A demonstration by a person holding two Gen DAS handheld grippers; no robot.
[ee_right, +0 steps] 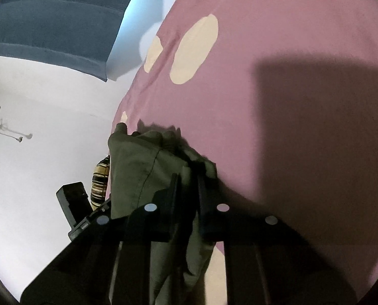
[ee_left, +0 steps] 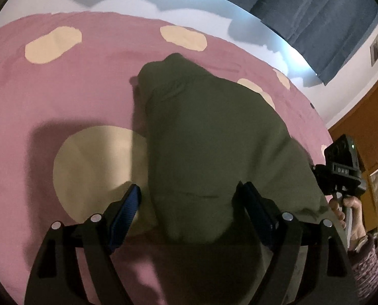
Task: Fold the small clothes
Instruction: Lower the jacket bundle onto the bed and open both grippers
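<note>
Lying between left gripper (ee_left: 187, 200) fingers, olive garment (ee_left: 214, 137), right gripper (ee_right: 189, 178) pinching it

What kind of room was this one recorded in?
Most likely a bedroom at home. The olive garment lies on a wide pink cover with cream spots, apparently a bed. Behind it are blue curtains on a white wall, with a wooden door or wardrobe at the side.

A bed spread with a mauve-pink cotton sheet (ee_left: 61, 96) printed with cream oval patches (ee_left: 53, 44) carries everything. On it lies a crumpled olive-green cloth garment (ee_left: 209, 137), heaped toward the bed's near edge, part of it covering a large cream round patch (ee_left: 95, 167).
</note>
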